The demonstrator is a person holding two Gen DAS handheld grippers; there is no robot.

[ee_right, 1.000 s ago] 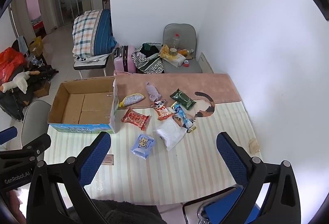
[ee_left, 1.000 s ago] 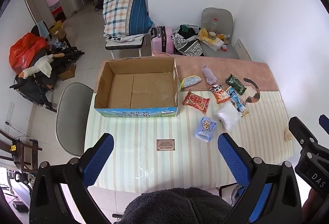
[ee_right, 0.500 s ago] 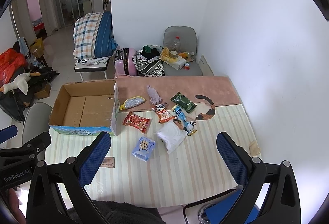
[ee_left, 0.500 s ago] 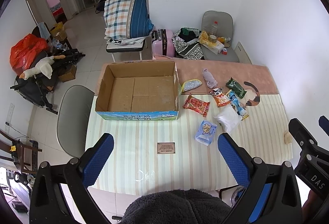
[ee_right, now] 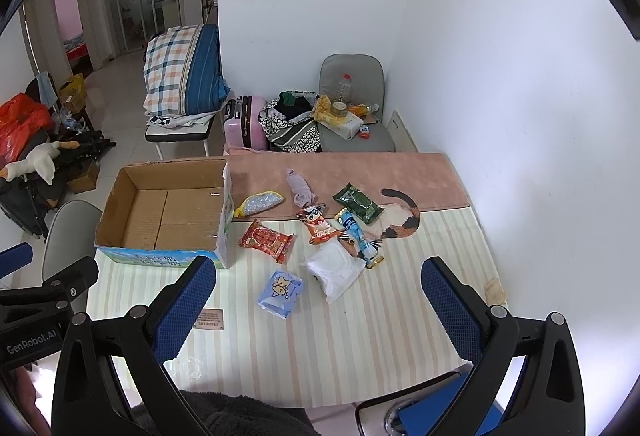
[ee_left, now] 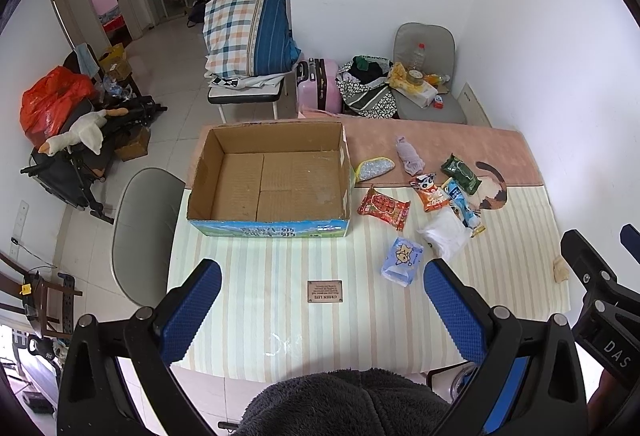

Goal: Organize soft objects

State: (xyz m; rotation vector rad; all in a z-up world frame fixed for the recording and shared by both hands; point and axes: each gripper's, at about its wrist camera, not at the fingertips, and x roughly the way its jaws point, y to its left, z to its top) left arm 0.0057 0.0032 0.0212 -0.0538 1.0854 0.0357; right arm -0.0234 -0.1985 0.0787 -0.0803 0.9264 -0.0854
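Note:
An open empty cardboard box (ee_left: 272,179) (ee_right: 168,211) stands on the left of the striped table. To its right lie soft packets: a red snack bag (ee_left: 383,206) (ee_right: 266,239), a blue tissue pack (ee_left: 402,261) (ee_right: 280,292), a white pouch (ee_left: 444,236) (ee_right: 336,270), a green wipes pack (ee_left: 461,173) (ee_right: 357,202), a purple sock (ee_left: 409,159) (ee_right: 301,187) and a silver pouch (ee_left: 374,169) (ee_right: 258,203). My left gripper (ee_left: 322,310) and right gripper (ee_right: 318,310) are both open and empty, high above the table's near edge.
A brown label card (ee_left: 324,291) lies on the table near me. A grey chair (ee_left: 140,232) stands left of the table. A white wall runs along the right. A crumpled scrap (ee_right: 495,288) lies at the table's right edge. Clutter fills the floor beyond.
Both views have tilted up and drawn back slightly, so the table and its objects sit lower in frame. Nothing on the table has moved. Both grippers remain open.

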